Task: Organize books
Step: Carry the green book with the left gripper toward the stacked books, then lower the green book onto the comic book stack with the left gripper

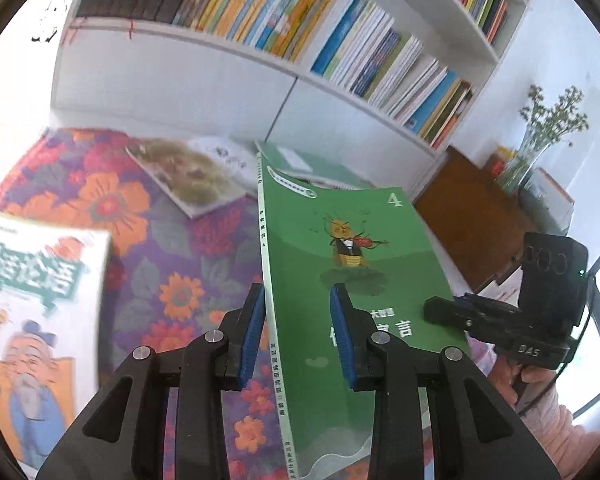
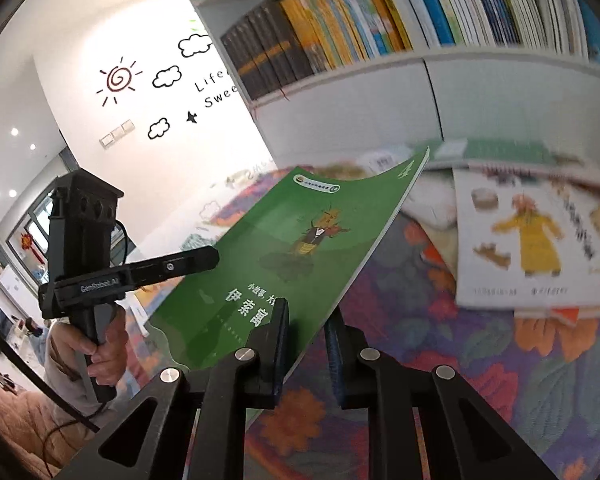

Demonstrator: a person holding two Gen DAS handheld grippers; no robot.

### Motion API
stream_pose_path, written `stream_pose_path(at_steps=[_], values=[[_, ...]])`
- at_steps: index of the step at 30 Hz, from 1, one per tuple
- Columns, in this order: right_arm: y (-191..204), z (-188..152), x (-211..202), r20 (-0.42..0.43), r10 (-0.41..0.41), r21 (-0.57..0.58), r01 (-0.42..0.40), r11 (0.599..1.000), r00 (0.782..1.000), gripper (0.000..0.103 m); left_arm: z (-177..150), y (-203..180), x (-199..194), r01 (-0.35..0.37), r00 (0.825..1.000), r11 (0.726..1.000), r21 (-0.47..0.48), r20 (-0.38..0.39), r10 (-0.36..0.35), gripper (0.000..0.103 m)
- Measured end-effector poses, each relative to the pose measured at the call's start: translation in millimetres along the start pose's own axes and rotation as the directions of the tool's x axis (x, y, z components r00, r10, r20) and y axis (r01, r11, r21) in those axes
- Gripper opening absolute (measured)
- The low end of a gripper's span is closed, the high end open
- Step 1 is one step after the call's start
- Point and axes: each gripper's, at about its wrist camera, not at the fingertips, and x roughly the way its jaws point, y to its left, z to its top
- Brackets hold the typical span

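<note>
Left wrist view: green book (image 1: 340,248) between my left gripper (image 1: 298,332) fingers, long axis ahead toward the shelf (image 1: 380,92); right gripper (image 2: 306,344) also clamps its edge, left not closed.

Green book (image 1: 340,264) fills the gap betw. both claws, left claw (image 1: 298,332) and right claw (image 2: 306,344), blocking fwd passage. Bare patch of floral desk cloth (image 1: 172,264) left of it, betw. cartoon book (image 1: 32,320) and picture book (image 1: 188,176). Bookshelf (image 1: 228,76) walls off the far side; rows packed tight.
</note>
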Motion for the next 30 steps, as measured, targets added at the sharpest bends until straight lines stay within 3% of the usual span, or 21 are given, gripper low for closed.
stream_pose_path(at_steps=[6,12,17,30], values=[[47,34,-3,-0.004,0.005,-0.039,-0.005,0.999,1.000,0.017,17,14,-44,0.015,0.998,1.000,-0.013,0.058,-0.014,0.029],[90,52,12,-0.011,0.051,-0.058,-0.051,0.997,0.999,0.017,29,37,-93,-0.059,0.992,0.998,-0.016,0.113,0.060,0.029],[129,61,47,-0.027,0.112,-0.096,-0.114,0.989,0.993,0.017,29,73,-128,-0.139,0.978,0.990,-0.039,0.151,0.143,0.029],[168,39,156,-0.141,0.139,-0.082,-0.151,0.985,0.980,0.017,-2,174,-131,-0.176,0.977,0.968,-0.177,0.091,0.194,0.029]])
